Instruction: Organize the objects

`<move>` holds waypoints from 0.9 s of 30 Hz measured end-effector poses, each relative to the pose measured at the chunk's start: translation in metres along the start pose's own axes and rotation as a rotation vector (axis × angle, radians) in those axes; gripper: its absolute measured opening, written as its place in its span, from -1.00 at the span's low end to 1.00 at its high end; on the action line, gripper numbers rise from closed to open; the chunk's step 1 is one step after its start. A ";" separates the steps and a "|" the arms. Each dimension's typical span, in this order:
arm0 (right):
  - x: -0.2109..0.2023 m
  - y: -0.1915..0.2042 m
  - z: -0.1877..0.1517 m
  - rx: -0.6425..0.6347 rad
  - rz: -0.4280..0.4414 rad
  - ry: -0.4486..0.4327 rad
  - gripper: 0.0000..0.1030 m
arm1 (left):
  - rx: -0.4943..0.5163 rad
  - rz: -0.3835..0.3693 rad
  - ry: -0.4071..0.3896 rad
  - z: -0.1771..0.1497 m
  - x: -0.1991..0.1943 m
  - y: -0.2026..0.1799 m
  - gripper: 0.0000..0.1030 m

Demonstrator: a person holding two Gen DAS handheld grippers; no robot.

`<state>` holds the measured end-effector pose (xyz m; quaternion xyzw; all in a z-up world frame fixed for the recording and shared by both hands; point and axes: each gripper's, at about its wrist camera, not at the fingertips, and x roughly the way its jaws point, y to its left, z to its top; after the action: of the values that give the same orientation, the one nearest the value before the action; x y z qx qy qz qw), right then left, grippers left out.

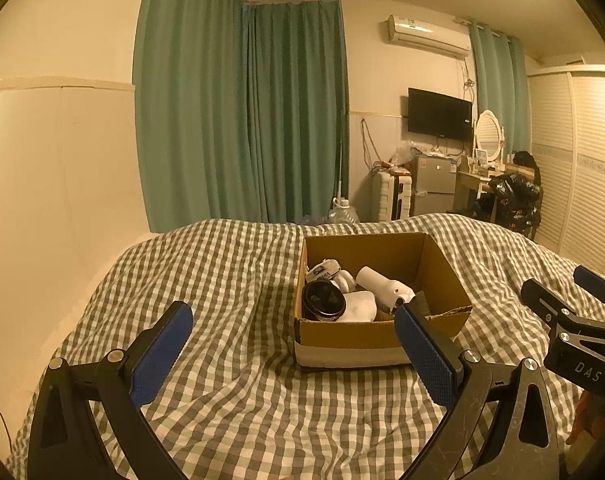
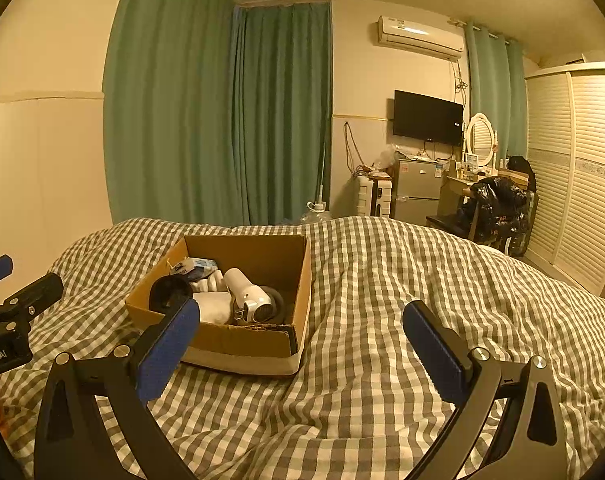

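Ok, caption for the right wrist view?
Open right tongs hover over checked bedspread beside cardboard box holding hair dryer.

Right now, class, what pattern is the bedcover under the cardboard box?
Grey-and-white check on the bedcover, clearest in the right wrist view.

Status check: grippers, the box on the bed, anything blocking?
Left gripper open, empty. Right gripper open, empty. Cardboard box upright on checked bedspread, hair dryer inside. Nothing blocking.
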<state>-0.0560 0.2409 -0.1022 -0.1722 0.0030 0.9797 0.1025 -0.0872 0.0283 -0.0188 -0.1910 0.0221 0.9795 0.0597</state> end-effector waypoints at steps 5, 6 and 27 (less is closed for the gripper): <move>0.000 0.000 0.000 -0.001 -0.002 0.006 0.98 | -0.003 0.003 0.005 0.000 0.002 0.001 1.00; 0.000 0.000 0.000 0.000 -0.001 0.007 0.98 | -0.002 0.003 0.006 0.000 0.002 0.001 1.00; 0.002 0.001 -0.001 -0.007 0.002 0.005 0.98 | 0.005 -0.001 0.023 -0.004 0.001 -0.005 1.00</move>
<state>-0.0577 0.2408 -0.1038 -0.1750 0.0000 0.9794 0.1011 -0.0855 0.0326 -0.0233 -0.2023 0.0250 0.9771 0.0604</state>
